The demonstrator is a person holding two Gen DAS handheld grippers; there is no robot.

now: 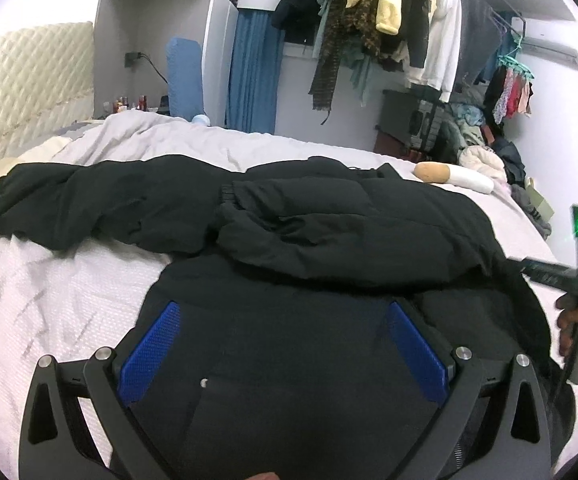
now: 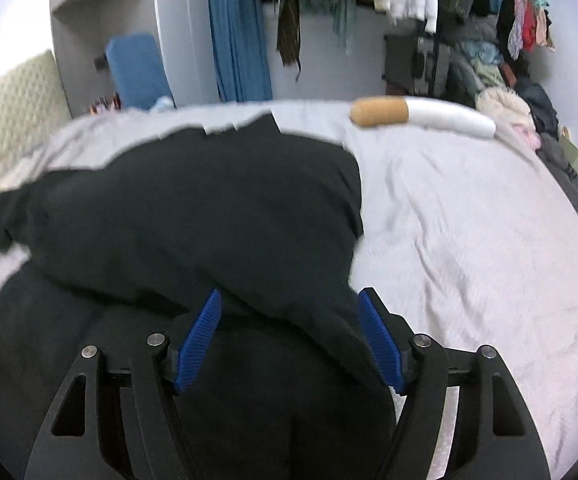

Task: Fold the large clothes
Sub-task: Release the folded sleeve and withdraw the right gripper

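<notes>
Black puffer jacket (image 1: 329, 224) lies spread across the bed (image 1: 49, 280), filling centre frame w/ one sleeve (image 1: 89, 200) out toward 9 o'clock. Left gripper (image 1: 283, 340) at 6 o'clock, jaws spread wide over the fabric, nothing pinched. Right gripper (image 2: 291, 336) also spread; jacket cloth sits btwn its blue pads (image 2: 199, 340), grip can't be confirmed. Cigarette-shaped pillow (image 2: 421, 116) at 1 o'clock.

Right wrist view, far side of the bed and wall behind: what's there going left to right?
Quilted headboard → blue cushion → blue curtain → cigarette-shaped pillow → heap of clothes.
</notes>
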